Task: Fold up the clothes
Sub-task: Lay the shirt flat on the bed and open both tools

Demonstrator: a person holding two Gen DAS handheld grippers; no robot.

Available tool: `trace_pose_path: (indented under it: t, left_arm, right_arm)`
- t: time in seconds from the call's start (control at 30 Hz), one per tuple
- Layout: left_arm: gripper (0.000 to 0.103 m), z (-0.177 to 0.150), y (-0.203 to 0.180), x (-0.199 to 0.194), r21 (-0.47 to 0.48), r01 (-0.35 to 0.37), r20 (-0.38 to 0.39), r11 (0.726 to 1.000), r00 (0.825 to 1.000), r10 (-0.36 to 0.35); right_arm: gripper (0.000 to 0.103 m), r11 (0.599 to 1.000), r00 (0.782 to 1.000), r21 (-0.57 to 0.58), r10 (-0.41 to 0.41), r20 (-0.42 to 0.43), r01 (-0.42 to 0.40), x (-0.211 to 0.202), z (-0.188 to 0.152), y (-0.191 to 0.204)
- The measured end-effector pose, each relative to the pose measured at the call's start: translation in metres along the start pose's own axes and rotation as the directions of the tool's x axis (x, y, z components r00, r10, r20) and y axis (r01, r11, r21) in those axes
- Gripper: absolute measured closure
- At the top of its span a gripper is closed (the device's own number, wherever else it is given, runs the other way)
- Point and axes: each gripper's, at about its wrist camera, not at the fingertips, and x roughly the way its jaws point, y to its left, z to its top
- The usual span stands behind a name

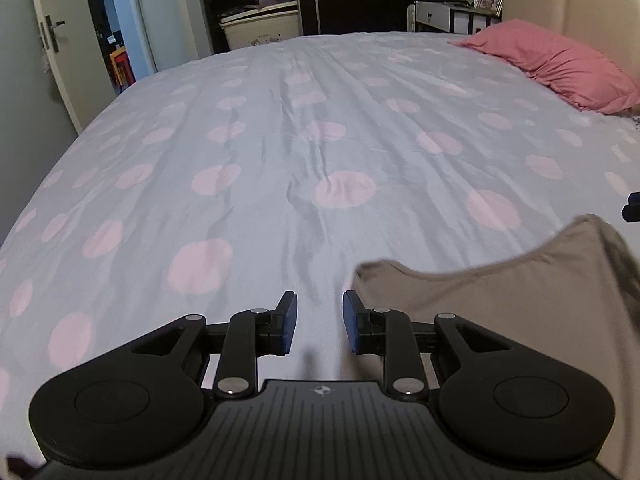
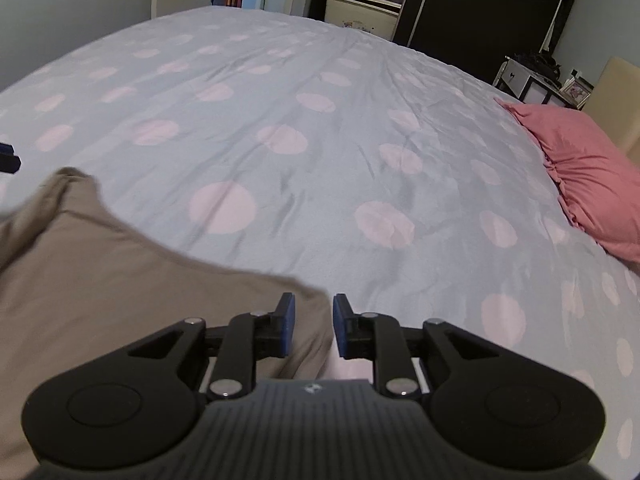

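Nearest each lens, both claws are seen part-open, nothing held: left claw (image 1: 320,322), right claw (image 2: 314,326). Beige garment (image 1: 500,300) lies between them on the bed (image 1: 260,152), at 3 o'clock of the left, 9 o'clock of the right. Step judged: pre-grasp. Next, a hem edge needs pinching per claw. Open sheet at 12 o'clock; pink pillow (image 2: 592,188) at 2 o'clock.

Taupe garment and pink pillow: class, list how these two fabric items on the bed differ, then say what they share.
1. The taupe garment lies at the near edge, beside both open claws; the pink pillow lies far off by the headboard.
2. The garment is dull grey-brown; the pillow is salmon pink.
3. The garment is thin cloth with a raised corner; the pillow is plump.
Both rest on the spotted bedsheet.
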Motion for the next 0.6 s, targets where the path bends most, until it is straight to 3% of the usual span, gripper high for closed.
trace_pose_path:
  t: [0.27,0.37,0.47,0.6]
  left_arm:
    - [0.080,-0.060,-0.017,-0.085,0.026,0.056,-0.045,0.998,0.997,-0.055]
    - [0.074,-0.087,-0.023,-0.110,0.004,0.080,-0.072,0.997,0.994,-0.080]
    - [0.066,-0.118,-0.034,-0.135,-0.026,0.102,-0.076,0.994,0.992,-0.104]
    - [0.065,-0.153,-0.051,-0.148,-0.050,0.123,-0.097,0.991,0.987,-0.127]
  right_arm:
    - [0.080,0.995,0.996,0.032,0.090,-0.019,-0.090,-0.097,-0.070,0.018]
    - [0.079,0.993,0.993,0.049,0.108,-0.043,-0.106,-0.127,-0.106,0.023]
    - [0.079,0.989,0.989,0.078,0.131,-0.064,-0.126,-0.150,-0.143,0.028]
    - [0.079,0.972,0.979,0.160,0.186,-0.088,-0.171,-0.162,-0.185,0.038]
